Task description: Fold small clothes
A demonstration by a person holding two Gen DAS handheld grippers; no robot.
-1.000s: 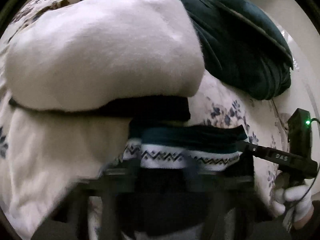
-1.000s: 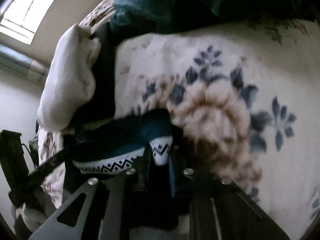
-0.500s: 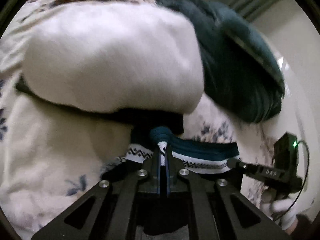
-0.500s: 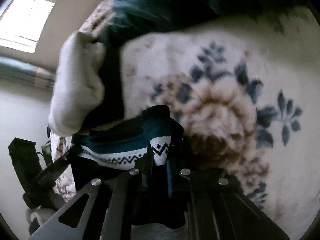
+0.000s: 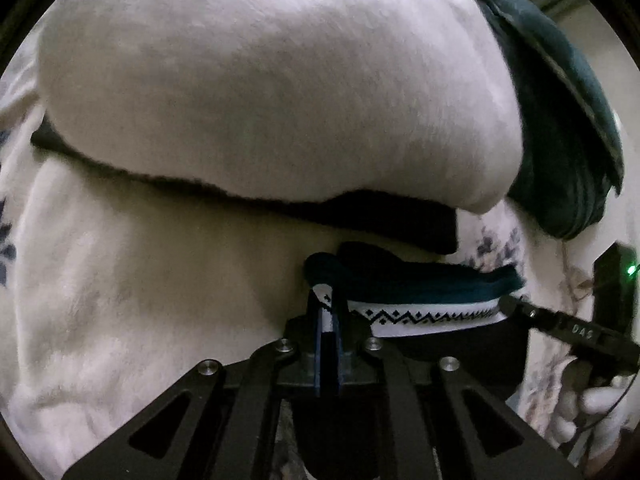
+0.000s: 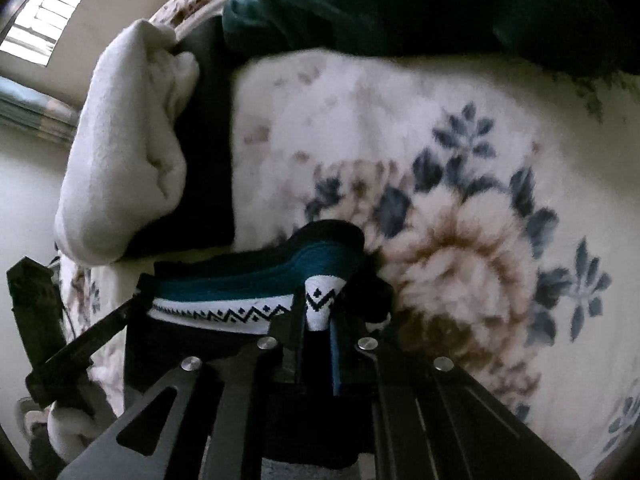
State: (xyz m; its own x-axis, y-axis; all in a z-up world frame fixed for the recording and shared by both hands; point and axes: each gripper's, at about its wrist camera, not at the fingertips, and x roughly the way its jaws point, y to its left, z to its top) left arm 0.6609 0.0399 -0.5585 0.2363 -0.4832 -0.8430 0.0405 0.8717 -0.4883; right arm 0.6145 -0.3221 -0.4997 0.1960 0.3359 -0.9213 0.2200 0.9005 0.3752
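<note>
While the left gripper [image 5: 327, 312] pinches one end of the small teal-and-black knitted garment with a white zigzag band [image 5: 420, 296], its jaws pressed together on the cloth, the piece hangs stretched just above the floral fleece bed blanket [image 6: 460, 184]. At its other end the right gripper [image 6: 318, 312] pinches the white-banded corner likewise. Judging by this, the fold is only being set up: the garment is taut between both grips, not yet laid down. Beyond it lies a thick white fleece bundle [image 5: 260, 80] over something dark, and farther off a dark teal cloth heap [image 6: 400, 4], whether folded or waiting I cannot tell.
</note>
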